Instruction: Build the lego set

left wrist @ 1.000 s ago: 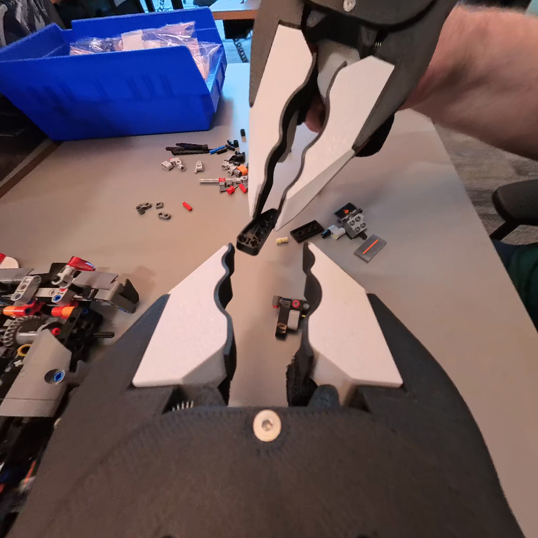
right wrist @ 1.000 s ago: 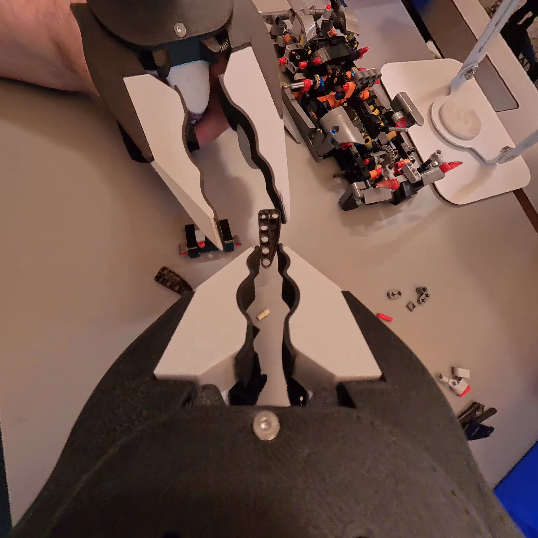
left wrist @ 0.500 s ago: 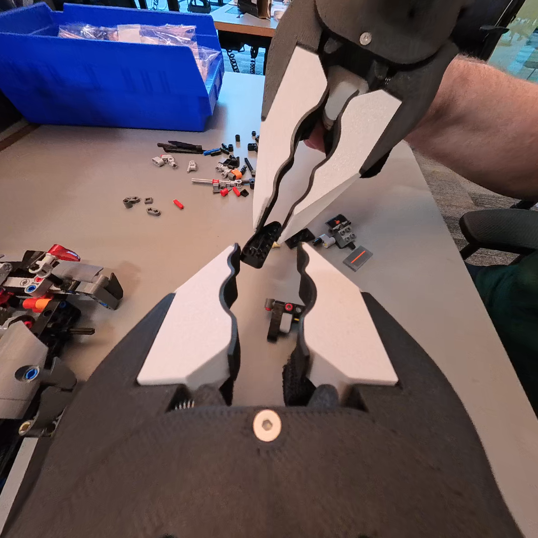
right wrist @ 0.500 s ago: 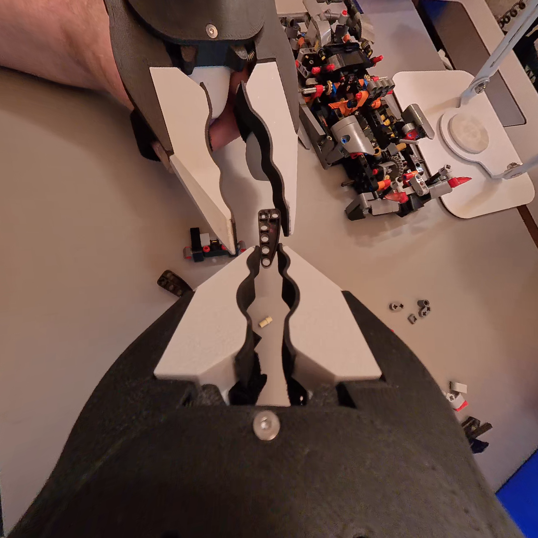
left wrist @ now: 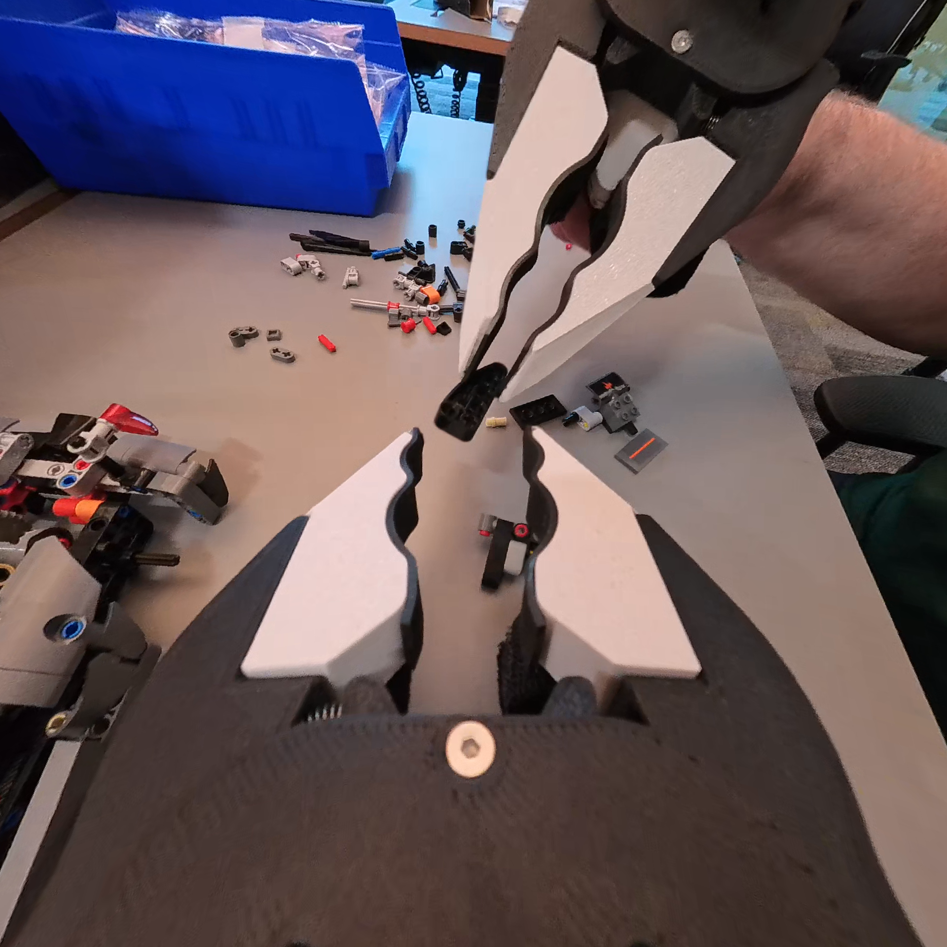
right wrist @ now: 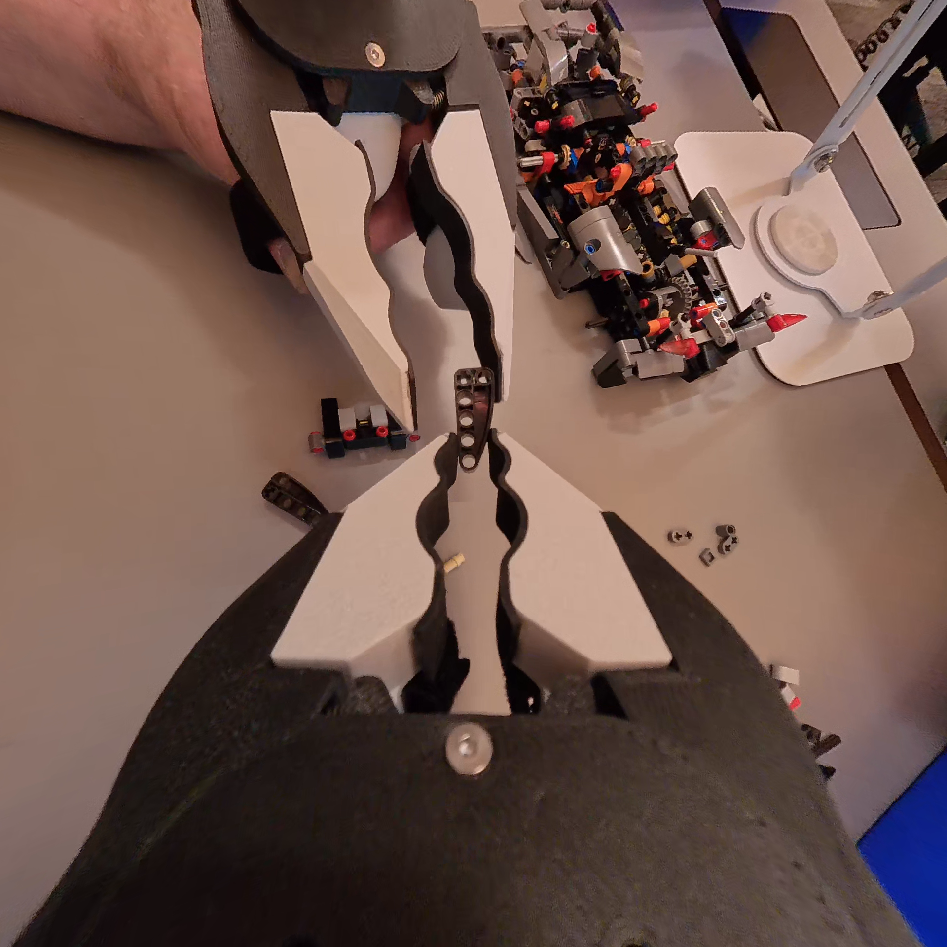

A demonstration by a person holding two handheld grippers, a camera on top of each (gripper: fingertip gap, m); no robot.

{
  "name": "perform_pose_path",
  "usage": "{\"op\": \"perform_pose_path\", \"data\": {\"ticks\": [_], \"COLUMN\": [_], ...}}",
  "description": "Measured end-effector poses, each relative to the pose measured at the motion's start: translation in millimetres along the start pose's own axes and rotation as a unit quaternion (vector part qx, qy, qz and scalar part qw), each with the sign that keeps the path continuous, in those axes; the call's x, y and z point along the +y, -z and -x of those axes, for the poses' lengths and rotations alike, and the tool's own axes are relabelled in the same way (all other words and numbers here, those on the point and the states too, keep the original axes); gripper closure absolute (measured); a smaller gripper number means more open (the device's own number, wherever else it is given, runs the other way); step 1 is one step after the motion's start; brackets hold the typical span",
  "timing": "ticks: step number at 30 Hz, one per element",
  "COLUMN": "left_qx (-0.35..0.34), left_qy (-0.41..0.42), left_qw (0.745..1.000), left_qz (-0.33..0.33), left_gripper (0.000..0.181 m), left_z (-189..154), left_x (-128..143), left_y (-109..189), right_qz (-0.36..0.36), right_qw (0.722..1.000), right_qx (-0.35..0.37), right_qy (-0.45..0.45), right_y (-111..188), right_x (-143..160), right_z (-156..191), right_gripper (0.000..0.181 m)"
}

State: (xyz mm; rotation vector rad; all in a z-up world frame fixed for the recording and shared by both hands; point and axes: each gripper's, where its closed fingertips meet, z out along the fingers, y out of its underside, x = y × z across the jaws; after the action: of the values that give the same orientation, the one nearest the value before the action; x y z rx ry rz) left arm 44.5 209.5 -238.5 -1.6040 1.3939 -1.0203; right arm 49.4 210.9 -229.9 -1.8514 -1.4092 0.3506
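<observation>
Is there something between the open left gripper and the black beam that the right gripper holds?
Nothing visible. The black beam sticks out of the right gripper just ahead of the left gripper, a little toward its left finger. Only bare table shows in the gap.

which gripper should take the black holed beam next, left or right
Left. The left hand-held gripper is open, its fingertips just short of the black beam that the right hand-held gripper pinches and holds toward it.
</observation>
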Motion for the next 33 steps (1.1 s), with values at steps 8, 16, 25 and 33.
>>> {"op": "perform_pose_path", "data": {"ticks": [8,16,25,33], "left_qx": [-0.033,-0.022,-0.027,-0.03], "left_qy": [0.017,0.025,0.033,0.031], "left_qw": [0.999,0.999,0.998,0.998], "left_qz": [0.01,0.036,0.034,0.037], "left_gripper": [0.145,0.146,0.147,0.148], "left_z": [18,14,18,18], "left_x": [4,13,14,15], "left_y": [10,-1,1,2], "right_qz": [0.034,0.053,0.089,0.036], "right_qw": [0.998,0.994,0.987,0.973], "right_qx": [0.037,0.046,0.025,0.107], "right_qy": [-0.038,-0.088,-0.13,-0.2], "right_y": [33,48,6,71], "right_x": [39,76,97,113], "right_z": [-12,-8,-7,-55], "right_gripper": [0.171,0.171,0.165,0.163]}}
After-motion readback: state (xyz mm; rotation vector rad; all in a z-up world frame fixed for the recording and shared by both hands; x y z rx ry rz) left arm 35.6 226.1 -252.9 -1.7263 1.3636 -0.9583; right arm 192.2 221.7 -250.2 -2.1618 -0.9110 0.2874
